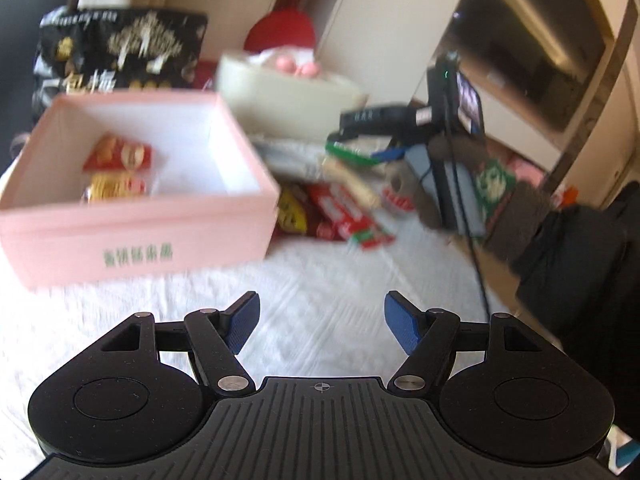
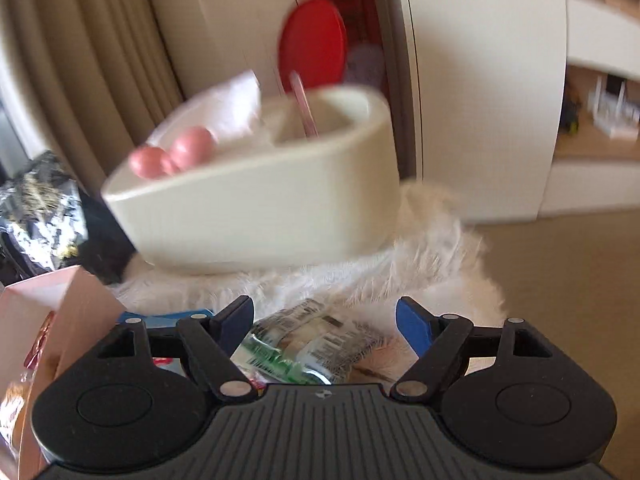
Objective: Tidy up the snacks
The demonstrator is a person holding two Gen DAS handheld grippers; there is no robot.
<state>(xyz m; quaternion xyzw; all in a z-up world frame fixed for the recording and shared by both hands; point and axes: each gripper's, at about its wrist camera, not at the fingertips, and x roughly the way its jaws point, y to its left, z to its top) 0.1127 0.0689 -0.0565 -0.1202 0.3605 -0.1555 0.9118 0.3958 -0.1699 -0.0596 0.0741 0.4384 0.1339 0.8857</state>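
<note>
A pink box (image 1: 132,236) sits on the white cloth at the left, with a red packet (image 1: 118,156) and a gold packet (image 1: 114,188) inside. Loose red and yellow snack packets (image 1: 328,212) lie right of the box. My left gripper (image 1: 320,320) is open and empty above the cloth, in front of the box. My right gripper (image 2: 324,324) is open, hovering over a clear green-printed snack packet (image 2: 308,344). The other gripper (image 1: 400,120) shows in the left wrist view above the snack pile. The pink box corner (image 2: 64,300) shows at the left.
A cream container (image 2: 256,200) with pink balls (image 2: 176,156) and a red disc (image 2: 312,44) stands behind the snacks on white fur. A black snack bag (image 1: 116,48) stands behind the box. A brown plush (image 1: 500,200) and dark clothing (image 1: 580,260) lie at the right.
</note>
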